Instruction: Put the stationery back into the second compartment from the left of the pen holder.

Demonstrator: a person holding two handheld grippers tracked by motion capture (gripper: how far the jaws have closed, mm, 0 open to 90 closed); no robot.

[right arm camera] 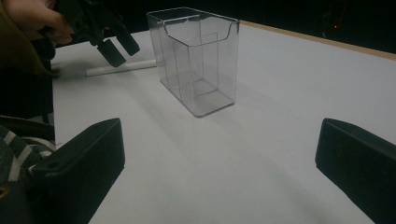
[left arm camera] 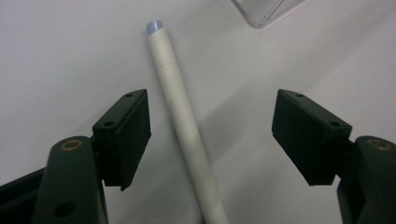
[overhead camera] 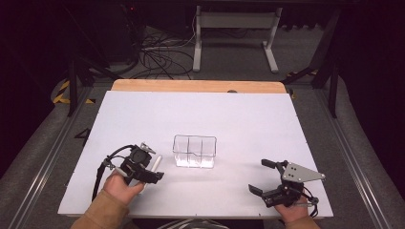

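Clear 3-compartment holder [overhead camera: 194,151] just beside white pen [left arm camera: 184,121], apart.

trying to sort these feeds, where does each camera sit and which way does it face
High view: above the person's side, looking forward and down on the table; both hands, left gripper and right gripper show.
Left gripper view: on the left gripper, looking down between its open jaws at the pen.
Right gripper view: on the right gripper, looking level across at the clear box; its open jaws show.
Shared: pen and box.
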